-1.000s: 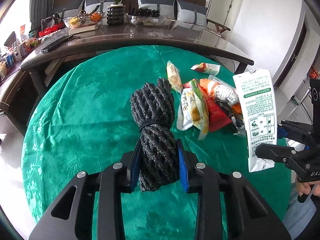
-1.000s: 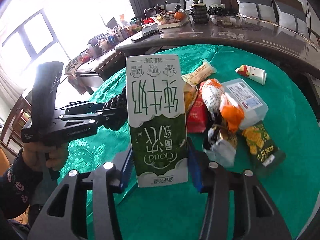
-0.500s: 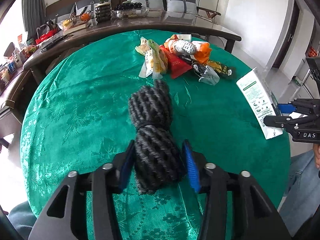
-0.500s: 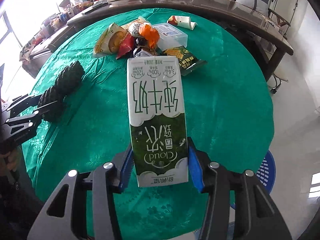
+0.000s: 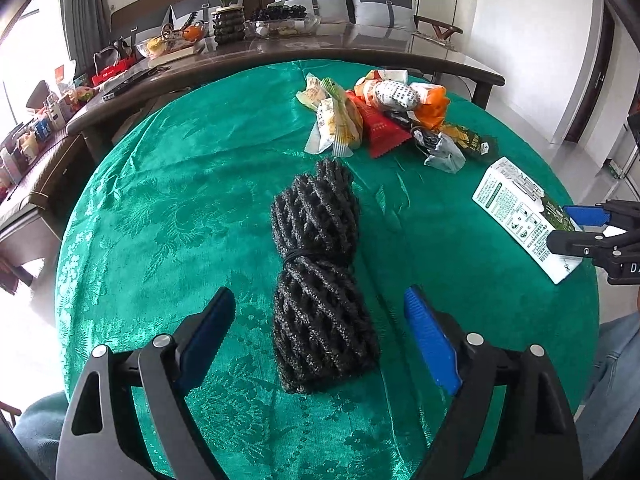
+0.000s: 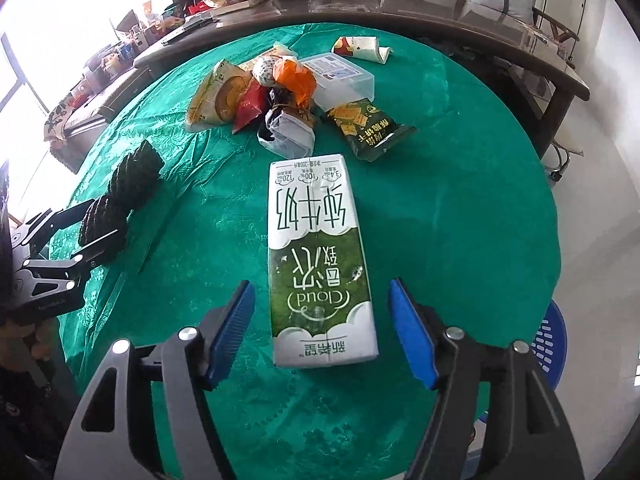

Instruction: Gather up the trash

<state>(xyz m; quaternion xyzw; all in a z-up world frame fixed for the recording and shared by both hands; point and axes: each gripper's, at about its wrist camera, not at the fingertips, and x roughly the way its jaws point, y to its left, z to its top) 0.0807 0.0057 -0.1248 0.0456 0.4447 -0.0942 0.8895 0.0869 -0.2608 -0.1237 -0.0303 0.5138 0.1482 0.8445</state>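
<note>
A black foam net bundle point(image 5: 320, 280) lies on the green tablecloth point(image 5: 180, 208) between the open fingers of my left gripper point(image 5: 320, 316); it also shows in the right wrist view point(image 6: 120, 196). A green and white milk carton point(image 6: 320, 256) lies flat on the cloth between the open fingers of my right gripper point(image 6: 322, 312); in the left wrist view the carton point(image 5: 520, 224) sits at the table's right edge. A pile of snack wrappers point(image 6: 276, 96) lies at the far side of the table.
A clear plastic box point(image 6: 340, 76) and a small carton point(image 6: 360, 48) lie behind the pile. A long dark table point(image 5: 320, 44) with bowls and a plant stands beyond. A blue basket point(image 6: 552, 344) sits on the floor at the right.
Both grippers have opened. The net bundle and the milk carton, held before, now lie released on the cloth near the table's near edge.
</note>
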